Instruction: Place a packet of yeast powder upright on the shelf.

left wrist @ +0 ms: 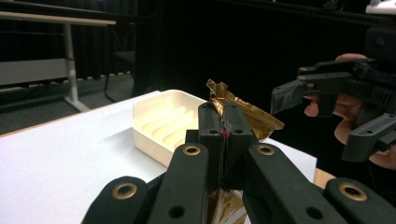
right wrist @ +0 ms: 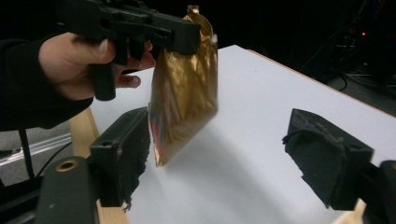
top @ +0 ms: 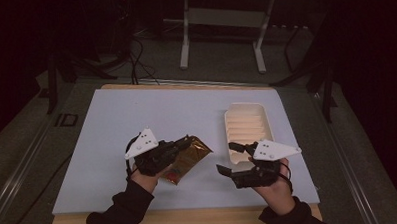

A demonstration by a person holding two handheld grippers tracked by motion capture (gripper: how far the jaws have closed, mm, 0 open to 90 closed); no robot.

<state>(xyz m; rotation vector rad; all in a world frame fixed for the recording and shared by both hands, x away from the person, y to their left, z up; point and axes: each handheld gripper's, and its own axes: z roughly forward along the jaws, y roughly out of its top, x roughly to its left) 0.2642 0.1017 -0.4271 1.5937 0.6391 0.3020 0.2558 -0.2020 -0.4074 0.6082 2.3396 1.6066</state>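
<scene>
Table (top: 136, 119): pale sheet over a wooden board, wood edge showing at the near side, ahead of and below both sets of jaws.

Tray (top: 247, 125): cream, long, ribbed floor. In the high view it sits just beyond the right gripper's upper jaw; whether that jaw touches its near end can't be told. From the left gripper view the tray (left wrist: 163, 123) lies past the jaw tips, slightly to their left, flat on the sheet.

Pouch (top: 185, 160): gold foil, some red and white print near its lower edge. Lifted off the table, hanging from the left gripper's jaws. In the right gripper view the pouch (right wrist: 184, 88) hangs just beyond the left-hand jaw there, apart from it, shadow on the sheet underneath.

Left gripper (top: 180, 145): jaws pressed together on the pouch's crimped top edge; in the left gripper view (left wrist: 223, 123) crumpled foil (left wrist: 243, 109) sticks up past the tips and more shows below between the linkage arms.

Right gripper (top: 230, 158): jaws spread wide, nothing between them but bare sheet in its own view (right wrist: 224, 154). Pads look worn and ragged.
</scene>
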